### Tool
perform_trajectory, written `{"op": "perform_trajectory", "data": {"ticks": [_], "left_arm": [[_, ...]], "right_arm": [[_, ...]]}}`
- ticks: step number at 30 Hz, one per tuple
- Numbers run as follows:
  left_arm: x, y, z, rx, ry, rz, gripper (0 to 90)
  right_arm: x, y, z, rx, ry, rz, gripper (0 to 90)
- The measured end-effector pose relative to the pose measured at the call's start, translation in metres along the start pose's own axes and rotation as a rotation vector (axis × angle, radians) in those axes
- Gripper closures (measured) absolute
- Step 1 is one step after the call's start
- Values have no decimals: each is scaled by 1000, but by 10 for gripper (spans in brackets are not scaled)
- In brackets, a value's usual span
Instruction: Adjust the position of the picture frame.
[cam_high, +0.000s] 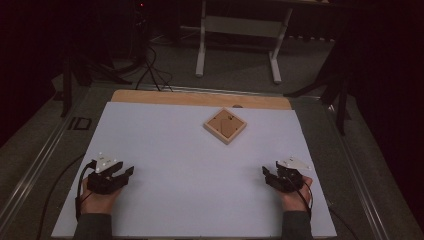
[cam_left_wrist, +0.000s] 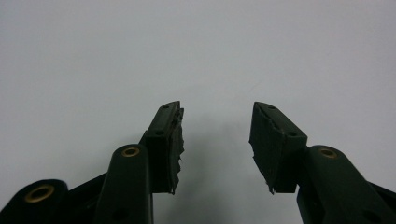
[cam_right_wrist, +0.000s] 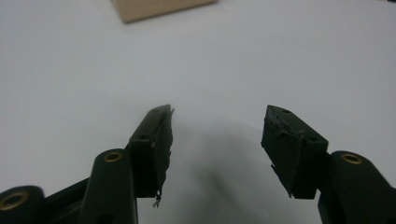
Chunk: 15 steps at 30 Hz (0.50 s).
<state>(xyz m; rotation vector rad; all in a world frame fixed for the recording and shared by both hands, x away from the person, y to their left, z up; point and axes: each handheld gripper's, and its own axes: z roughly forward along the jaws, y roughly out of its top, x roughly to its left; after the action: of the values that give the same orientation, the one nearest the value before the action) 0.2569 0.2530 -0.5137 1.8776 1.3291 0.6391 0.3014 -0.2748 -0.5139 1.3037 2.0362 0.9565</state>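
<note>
A small square wooden tray (cam_high: 225, 125) lies turned like a diamond on the far middle of the white board (cam_high: 190, 165); a small dark speck shows inside it. My left gripper (cam_high: 126, 172) rests low at the near left of the board, held by a hand, jaws open and empty (cam_left_wrist: 216, 108). My right gripper (cam_high: 270, 173) rests at the near right, also open with nothing between its jaws (cam_right_wrist: 217, 111). A corner of the wooden tray (cam_right_wrist: 159, 8) shows at the top of the right gripper view. Both grippers are well short of the tray.
The white board lies on a wooden tabletop (cam_high: 200, 97) whose far strip shows. Metal rails (cam_high: 40, 155) run along both sides. A white-legged table frame (cam_high: 240, 40) and cables (cam_high: 150, 70) stand on the floor beyond. Surroundings are dark.
</note>
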Motion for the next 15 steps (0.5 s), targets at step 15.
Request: {"op": "perform_trajectory", "data": {"ticks": [15], "left_arm": [[7,2,-15,-130,-39,-19,492]], "right_arm": [[5,6,-11,-106,28,-13,421]]}}
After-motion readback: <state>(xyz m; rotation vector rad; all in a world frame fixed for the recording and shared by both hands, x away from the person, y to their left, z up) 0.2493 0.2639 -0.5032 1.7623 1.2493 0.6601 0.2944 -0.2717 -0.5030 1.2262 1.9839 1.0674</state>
